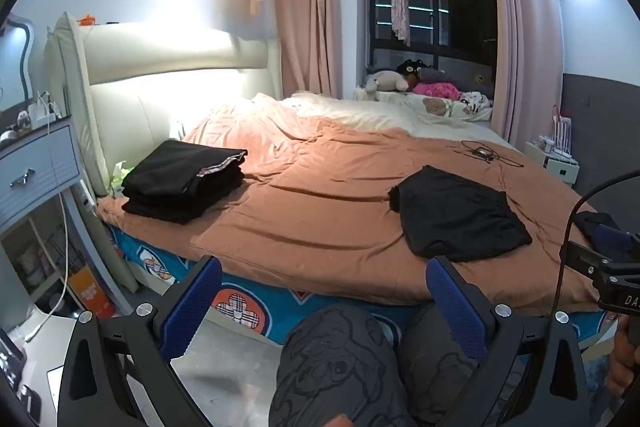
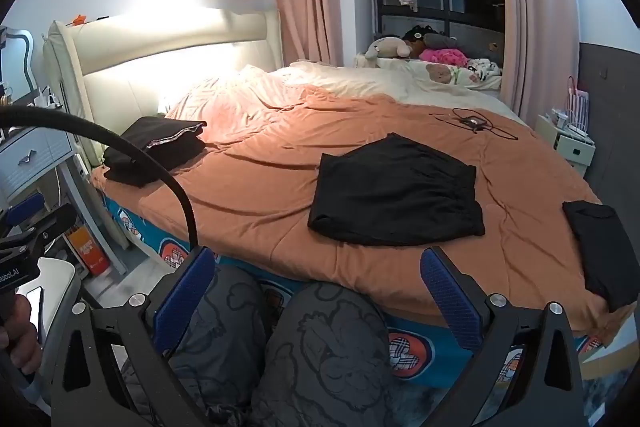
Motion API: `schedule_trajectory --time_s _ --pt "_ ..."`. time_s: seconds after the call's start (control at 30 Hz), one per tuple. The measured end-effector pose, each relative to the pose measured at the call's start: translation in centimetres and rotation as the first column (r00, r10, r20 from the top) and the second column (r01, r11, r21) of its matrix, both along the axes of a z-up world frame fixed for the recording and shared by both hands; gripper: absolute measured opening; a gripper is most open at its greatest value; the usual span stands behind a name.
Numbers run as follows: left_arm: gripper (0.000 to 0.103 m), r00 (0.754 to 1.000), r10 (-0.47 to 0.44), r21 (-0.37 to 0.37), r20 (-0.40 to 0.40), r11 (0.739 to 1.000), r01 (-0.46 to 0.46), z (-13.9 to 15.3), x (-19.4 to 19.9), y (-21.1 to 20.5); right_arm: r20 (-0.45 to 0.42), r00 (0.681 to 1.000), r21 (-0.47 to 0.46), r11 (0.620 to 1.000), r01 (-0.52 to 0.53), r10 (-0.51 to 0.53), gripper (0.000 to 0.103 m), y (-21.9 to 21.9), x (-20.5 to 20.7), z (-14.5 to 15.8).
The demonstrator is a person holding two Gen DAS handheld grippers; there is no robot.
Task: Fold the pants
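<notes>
— Where are the pants?

— The folded black fabric pants (image 2: 396, 191) lie on the rust-orange bed cover (image 2: 260, 179), just ahead of my right gripper (image 2: 318, 301). From my left gripper (image 1: 324, 301) they sit ahead and to the right (image 1: 460, 215).

— Grip?

— Both spread wide, holding nothing.

— Obstacles?

— My knees in grey printed trousers (image 2: 320, 347) sit between the fingers. A stack of folded black clothes (image 1: 184, 179) lies well apart, near the cream padded headboard (image 1: 168, 67).
</notes>
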State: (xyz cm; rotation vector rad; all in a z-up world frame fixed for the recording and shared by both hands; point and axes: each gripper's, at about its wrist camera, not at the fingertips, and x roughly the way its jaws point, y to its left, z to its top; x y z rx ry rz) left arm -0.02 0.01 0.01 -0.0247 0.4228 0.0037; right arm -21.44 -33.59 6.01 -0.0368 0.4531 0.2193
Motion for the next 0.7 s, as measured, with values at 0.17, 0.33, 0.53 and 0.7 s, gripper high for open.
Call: schedule_trajectory --time_s 0.17,0.33,0.53,0.7 --pt "0.102 1.0 0.011 0.01 0.019 1.0 -0.011 0.0 -0.3 -0.2 -0.003 1.0 0.008 1.0 0.004 -0.004 0.103 -0.1 -0.1 0.1" --pt "0.102 1.0 0.004 0.014 0.015 1.0 -0.004 -0.4 -0.2 -1.5 0.004 1.0 0.005 1.0 -0.002 0.002 0.103 -0.2 0.0 0.1" --pt "0.102 1.0 -0.006 0.0 0.002 1.0 0.006 -0.5 0.0 -0.7 -0.008 1.0 0.011 1.0 -0.016 0.016 0.103 0.0 0.1 0.0" --pt "0.102 1.0 -0.011 -0.006 0.003 1.0 0.011 -0.4 -0.1 -0.3 -0.01 1.0 0.011 1.0 -0.016 0.016 0.103 -0.1 0.1 0.1"
